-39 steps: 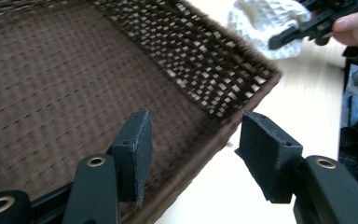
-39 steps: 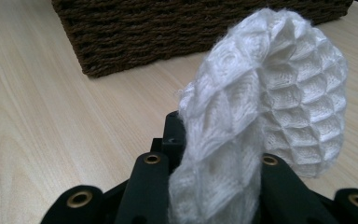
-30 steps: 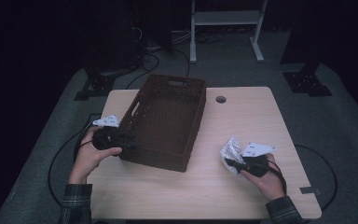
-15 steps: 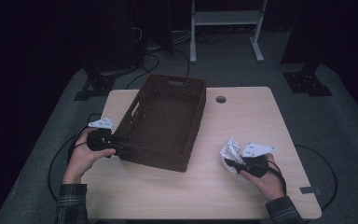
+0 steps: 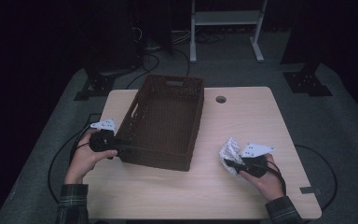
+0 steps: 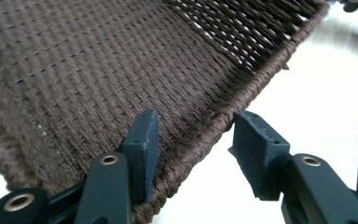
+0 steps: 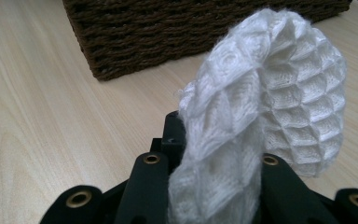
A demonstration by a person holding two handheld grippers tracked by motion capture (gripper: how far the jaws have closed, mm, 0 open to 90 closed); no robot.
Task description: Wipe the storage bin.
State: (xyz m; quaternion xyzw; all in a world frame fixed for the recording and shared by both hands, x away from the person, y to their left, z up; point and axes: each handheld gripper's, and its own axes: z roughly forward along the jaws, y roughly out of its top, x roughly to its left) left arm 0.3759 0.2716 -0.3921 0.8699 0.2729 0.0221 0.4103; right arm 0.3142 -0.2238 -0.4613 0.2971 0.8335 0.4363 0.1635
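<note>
The left tool (image 6: 193,154) has been closing its jaws around the basket (image 6: 121,70) rim.

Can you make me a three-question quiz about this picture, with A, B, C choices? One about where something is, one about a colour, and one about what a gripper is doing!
1. Where does the basket sit on the table?
A. toward its left half
B. at its right edge
C. on the floor

2. What colour is the cloth?
A. red
B. white
C. green

3. What is the right hand-held gripper doing?
A. hanging open over the basket
B. lying on the floor
C. pinching the cloth

Answers:
1. A, the high view shows the right side of the tabletop bare wood.
2. B, it shows white with a waffle pattern.
3. C, the cloth rises from between its two black jaws.
</note>
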